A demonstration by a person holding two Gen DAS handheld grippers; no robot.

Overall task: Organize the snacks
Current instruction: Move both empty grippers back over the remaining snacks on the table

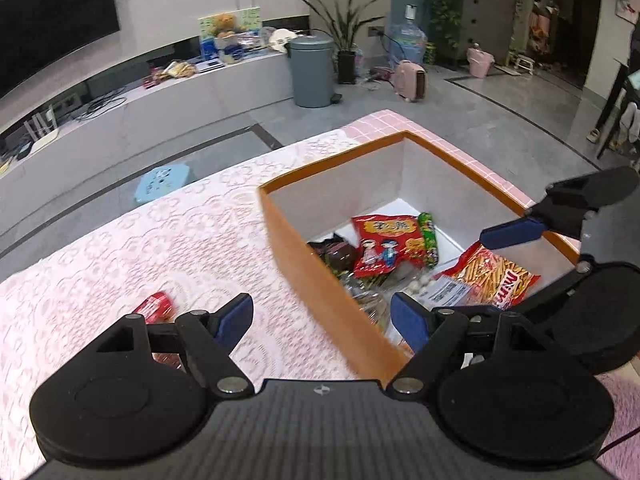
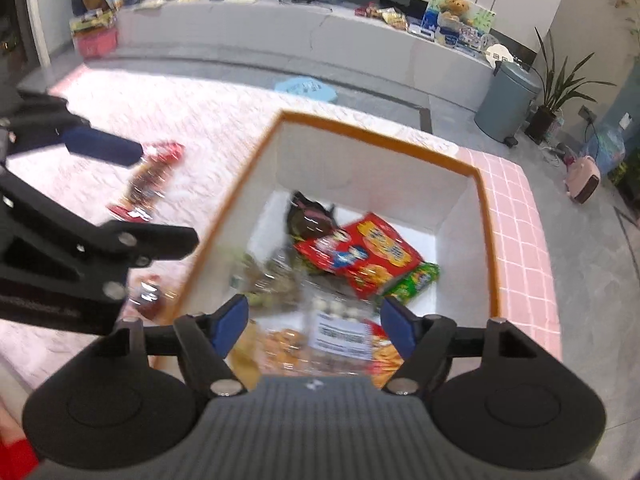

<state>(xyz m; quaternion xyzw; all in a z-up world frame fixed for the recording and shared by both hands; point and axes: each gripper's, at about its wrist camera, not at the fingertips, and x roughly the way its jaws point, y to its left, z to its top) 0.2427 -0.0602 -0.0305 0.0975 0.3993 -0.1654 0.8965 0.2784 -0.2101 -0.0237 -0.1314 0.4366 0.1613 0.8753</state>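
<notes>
Tabletop box [image 2: 256, 168], both claws [image 2: 314, 322] spread

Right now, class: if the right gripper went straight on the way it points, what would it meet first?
Probably the clear packet with a white label in the orange box, lying between the open right gripper jaws; blur leaves depth uncertain.

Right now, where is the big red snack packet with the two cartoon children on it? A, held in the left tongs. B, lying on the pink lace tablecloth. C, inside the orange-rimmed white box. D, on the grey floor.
C: the red snack packet with cartoon children lies on the bottom of the orange-rimmed white box, among other snacks, with no tongs touching it.
</notes>
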